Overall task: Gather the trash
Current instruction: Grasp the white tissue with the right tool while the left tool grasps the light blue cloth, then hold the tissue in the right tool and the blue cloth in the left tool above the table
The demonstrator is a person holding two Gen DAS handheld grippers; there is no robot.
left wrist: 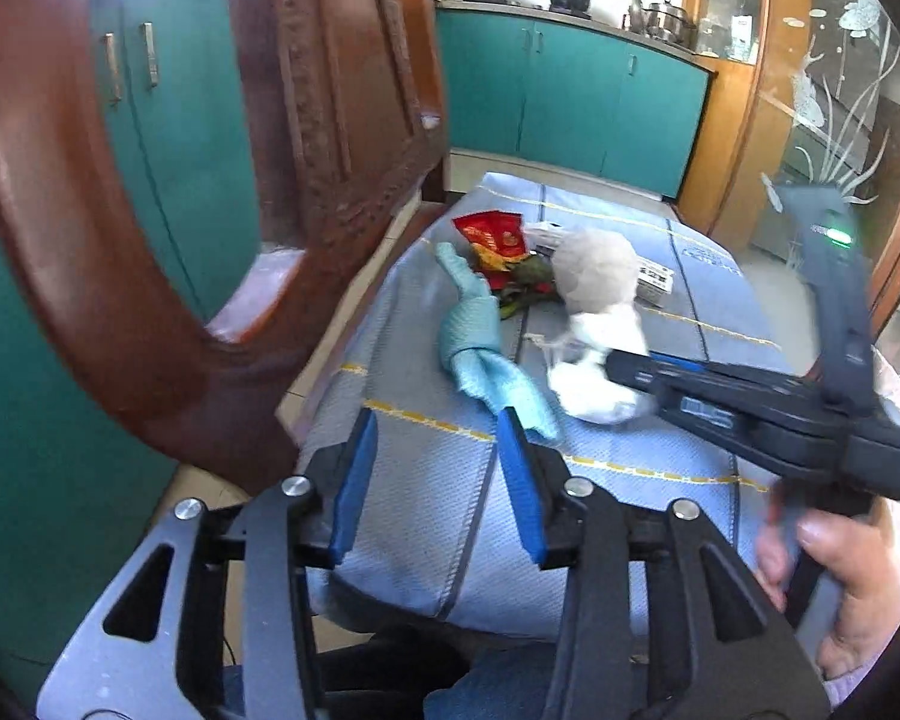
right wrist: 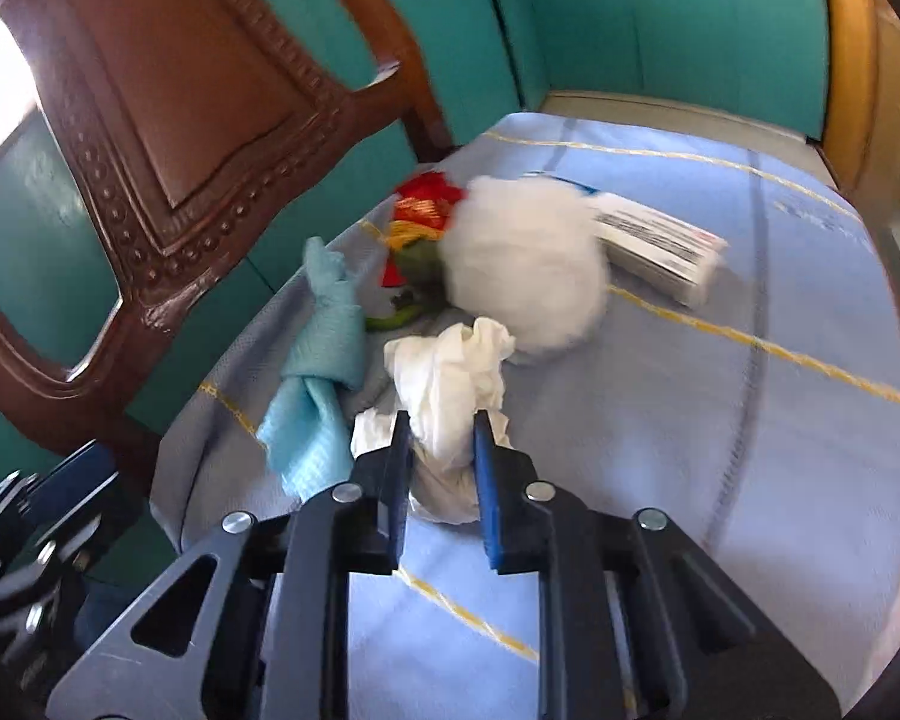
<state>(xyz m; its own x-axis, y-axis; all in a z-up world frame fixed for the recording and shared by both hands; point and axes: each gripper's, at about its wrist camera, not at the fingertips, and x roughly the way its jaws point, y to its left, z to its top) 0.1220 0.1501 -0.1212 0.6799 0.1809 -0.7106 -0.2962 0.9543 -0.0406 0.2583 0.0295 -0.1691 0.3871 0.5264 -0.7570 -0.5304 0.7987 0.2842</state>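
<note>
the crumpled white tissue (right wrist: 450,372) lies on a blue cloth (right wrist: 720,420) with yellow lines, at the near edge of the litter pile. the right gripper (right wrist: 441,438) has its two blue-padded fingers (right wrist: 486,468) clenched on the tissue's near end, pads pressing the paper from both sides. in the left wrist view that gripper (left wrist: 615,369) reaches in from the right, held by a hand (left wrist: 840,576), its tips buried in the tissue (left wrist: 594,360).

just left of the tissue lies a knotted teal rag (right wrist: 324,360). behind the tissue sits a round white wad (right wrist: 528,264), touching it or nearly so; motion blur hides the exact edge. left of the wad, behind the tissue, are a red wrapper (right wrist: 423,204) and some green scraps (right wrist: 414,276). right of the wad, farther from the tissue, lies a white box (right wrist: 660,246) with dark print.

the left gripper (left wrist: 438,438) hovers over the cloth left of the tissue, fingers (left wrist: 522,480) spread apart with nothing between them; its right finger sits just at the near tip of the rag (left wrist: 480,348).

a carved wooden chair (right wrist: 150,150) stands left of the pile, and teal cabinets (right wrist: 660,30) run behind it.
</note>
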